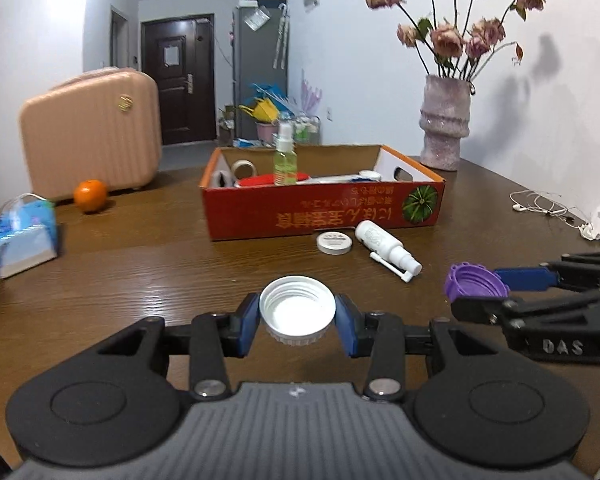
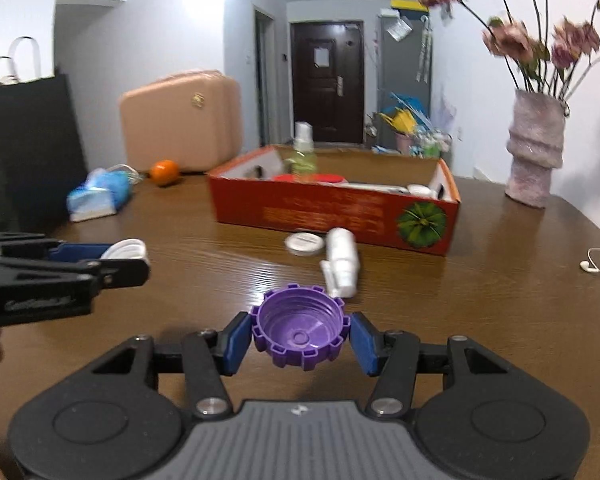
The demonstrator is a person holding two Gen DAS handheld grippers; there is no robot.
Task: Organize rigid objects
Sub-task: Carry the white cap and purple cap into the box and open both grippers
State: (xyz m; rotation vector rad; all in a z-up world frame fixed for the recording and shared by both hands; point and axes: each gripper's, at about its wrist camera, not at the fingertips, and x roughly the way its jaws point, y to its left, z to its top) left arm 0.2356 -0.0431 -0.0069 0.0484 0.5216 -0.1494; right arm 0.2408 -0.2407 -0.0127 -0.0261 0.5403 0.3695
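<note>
We hold two caps, one per tool. The left gripper (image 1: 297, 316) pinches the white cap (image 1: 297, 309) across its rim, hollow side up; the right gripper (image 2: 300, 332) pinches the purple cap (image 2: 300, 326) likewise. Gripping across the rim keeps each cap level and clear of the table (image 1: 140, 264). Both point toward the red box (image 1: 324, 210), which already holds a spray bottle (image 1: 284, 156); it is probably their destination. A white bottle (image 1: 384, 246) and flat lid (image 1: 334, 242) lie just before it.

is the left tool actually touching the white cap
Touching. The left wrist view shows the left tool with both blue pads pressed against the sides of the white cap, holding it clear of the table.
</note>
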